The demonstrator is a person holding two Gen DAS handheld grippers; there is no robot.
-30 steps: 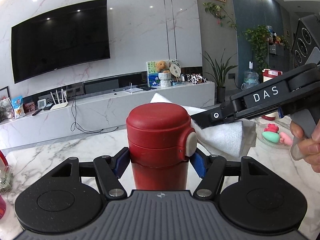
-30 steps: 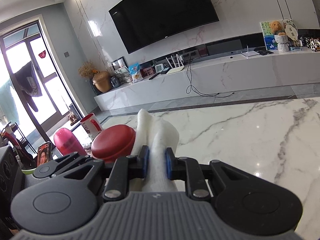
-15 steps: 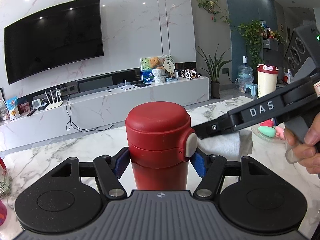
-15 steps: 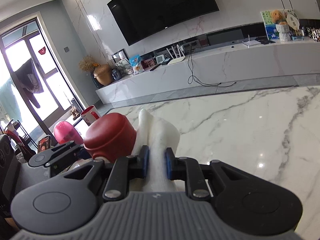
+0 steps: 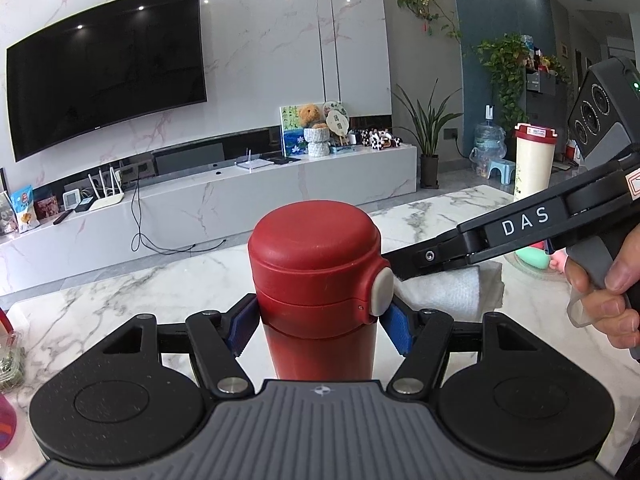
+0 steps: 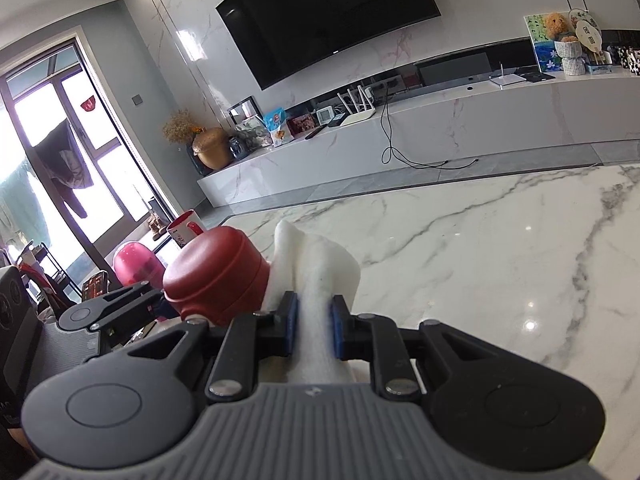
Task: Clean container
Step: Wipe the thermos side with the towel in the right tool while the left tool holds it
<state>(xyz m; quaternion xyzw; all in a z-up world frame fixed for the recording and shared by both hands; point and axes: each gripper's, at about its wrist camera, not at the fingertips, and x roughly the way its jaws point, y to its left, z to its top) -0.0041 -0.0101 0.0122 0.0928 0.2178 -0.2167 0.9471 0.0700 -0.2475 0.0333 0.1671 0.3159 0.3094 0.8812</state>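
We see the red insulated bottle (image 5: 318, 280) upright on the marble table (image 5: 120, 292), its lid closed, so its contents are hidden. The left gripper (image 5: 318, 330) has its blue pads clamped on the bottle's body just under the lid. Our right gripper (image 6: 313, 330) is pinched tight on a folded white cloth (image 6: 316, 276), which presses against the bottle's side. The right gripper's arm reads "DAS" (image 5: 525, 222). A cream tumbler (image 5: 534, 164) with a red lid stands at the table's far edge; its label is unreadable.
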